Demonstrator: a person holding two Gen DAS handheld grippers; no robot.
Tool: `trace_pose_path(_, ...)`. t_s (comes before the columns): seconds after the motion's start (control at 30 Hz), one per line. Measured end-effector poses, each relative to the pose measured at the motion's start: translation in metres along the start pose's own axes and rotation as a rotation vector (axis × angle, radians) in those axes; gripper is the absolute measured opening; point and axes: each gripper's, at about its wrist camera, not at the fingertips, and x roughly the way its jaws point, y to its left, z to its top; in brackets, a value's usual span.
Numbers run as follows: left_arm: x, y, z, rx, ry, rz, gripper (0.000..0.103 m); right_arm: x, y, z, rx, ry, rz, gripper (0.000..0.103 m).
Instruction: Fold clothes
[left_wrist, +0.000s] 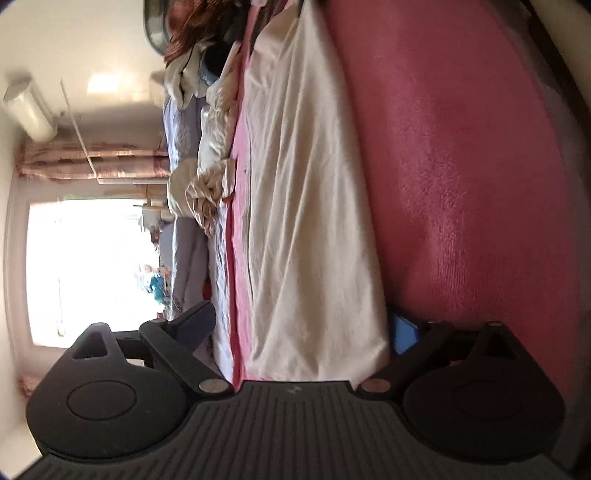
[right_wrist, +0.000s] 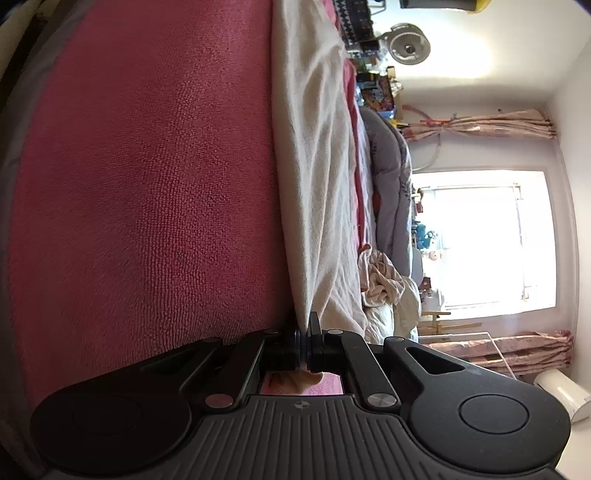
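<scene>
Cream cotton is pinched at its near edge between the pressed-together fingers of the right gripper, which holds the garment just where it meets the pink bedspread. The left gripper stands spread wide, its dark finger on one side and blue pad on the other, with the near end of the same cream garment lying between them, untouched as far as the view shows. The cloth stretches away flat along the pink terry cover (both views are rolled sideways). Beyond it lie a heap of crumpled pale clothes, a grey quilt, then a bright window with gathered curtains.
</scene>
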Motion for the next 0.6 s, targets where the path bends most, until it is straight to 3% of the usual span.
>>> trace_pose_path(0.03,0.0,0.002,-0.002,-0.021,0.003,-0.016,0.079,0.003,-0.001,0.001,0.007,0.0,-0.007,0.007)
trace_pose_path(0.1,0.003,0.0,-0.003,-0.035,0.032,0.002,0.049,0.004,-0.003,0.001,0.028,-0.001,-0.028,0.007)
trace_pose_path(0.13,0.007,0.0,-0.004,-0.037,0.046,0.015,0.039,0.004,-0.003,0.001,0.035,-0.001,-0.034,0.006)
trace_pose_path(0.17,0.01,-0.001,-0.004,-0.039,0.059,0.026,0.02,0.003,-0.004,0.001,0.041,-0.001,-0.04,0.007)
trace_pose_path(0.2,0.014,-0.001,-0.005,-0.041,0.073,0.038,0.015,0.003,-0.004,0.0,0.048,-0.001,-0.046,0.007)
trace_pose_path(0.33,0.018,-0.01,0.003,-0.045,0.058,0.008,0.009,0.008,-0.007,0.002,0.052,-0.004,-0.078,0.013)
trace_pose_path(0.37,0.019,-0.015,0.004,-0.036,0.057,-0.004,0.003,0.009,-0.008,0.002,0.049,-0.006,-0.085,0.015)
trace_pose_path(0.43,0.021,-0.011,-0.001,-0.084,0.084,-0.022,0.002,0.012,-0.012,0.002,0.049,-0.011,-0.083,0.016)
trace_pose_path(0.47,0.023,-0.008,-0.004,-0.111,0.099,-0.031,0.002,0.013,-0.015,0.0,0.056,-0.008,-0.06,0.011)
trace_pose_path(0.6,0.024,0.003,-0.02,-0.196,0.156,-0.057,0.002,0.006,-0.025,-0.004,0.064,-0.023,-0.01,0.005)
